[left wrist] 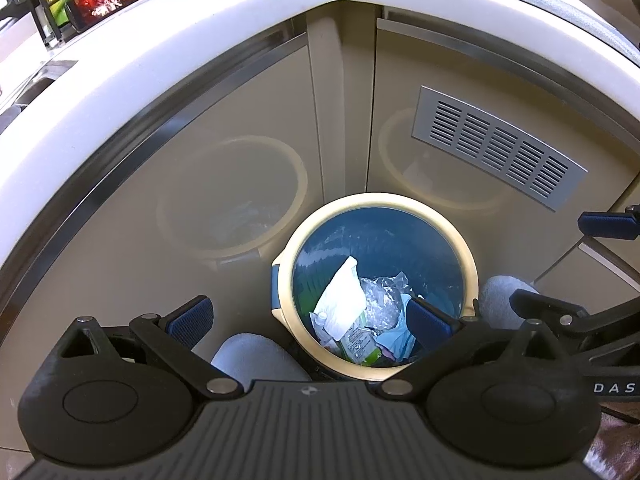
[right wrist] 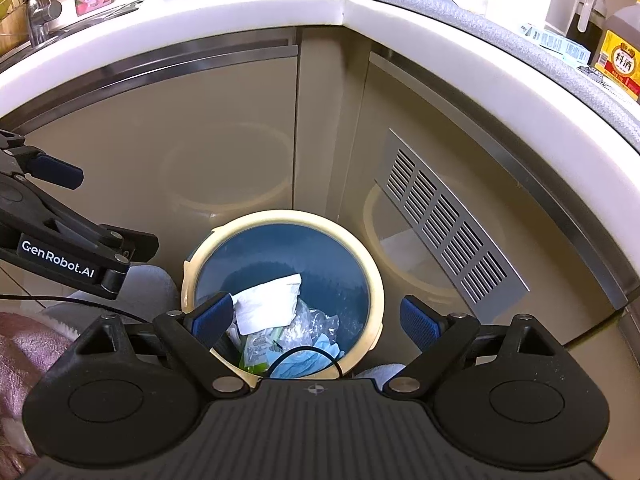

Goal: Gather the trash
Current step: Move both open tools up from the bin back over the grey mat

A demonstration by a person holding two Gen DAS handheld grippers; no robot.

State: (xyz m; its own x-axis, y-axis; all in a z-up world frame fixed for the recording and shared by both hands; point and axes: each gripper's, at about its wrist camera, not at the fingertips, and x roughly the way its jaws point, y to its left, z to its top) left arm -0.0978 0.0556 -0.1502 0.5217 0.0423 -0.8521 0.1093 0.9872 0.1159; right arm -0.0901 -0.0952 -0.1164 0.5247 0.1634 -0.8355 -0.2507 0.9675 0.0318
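- Below the white counter edge (right wrist: 240,8), in the inner corner where two glossy beige cabinet doors (right wrist: 180,132) meet: one round waste bin with a cream plastic rim and a blue liner (left wrist: 400,204), standing on the floor; its rim is mirrored faintly in both door faces.
- Bin contents, piled low: a crumpled white paper napkin (left wrist: 340,300), crinkled clear plastic film (left wrist: 380,300), a green-and-white printed wrapper (left wrist: 358,344), a pale blue face mask (right wrist: 300,364). Upper half of the liner is bare.
- Left gripper (left wrist: 308,318), black plastic with ribbed blue pads: jaws spread wide, nothing between them; one pad reaches over the bin's near rim, the other hangs outside it.
- Right gripper (right wrist: 316,318), same make: jaws wide apart, empty, straddling the bin's near rim.
- Silver slotted metal vent grille (right wrist: 448,232), set flat in the right-hand door, just beside the bin.
- Pale grey fuzzy slippers (left wrist: 256,356) flank the bin closely.
- Bin rim sits near both doors; open room lies only above it.
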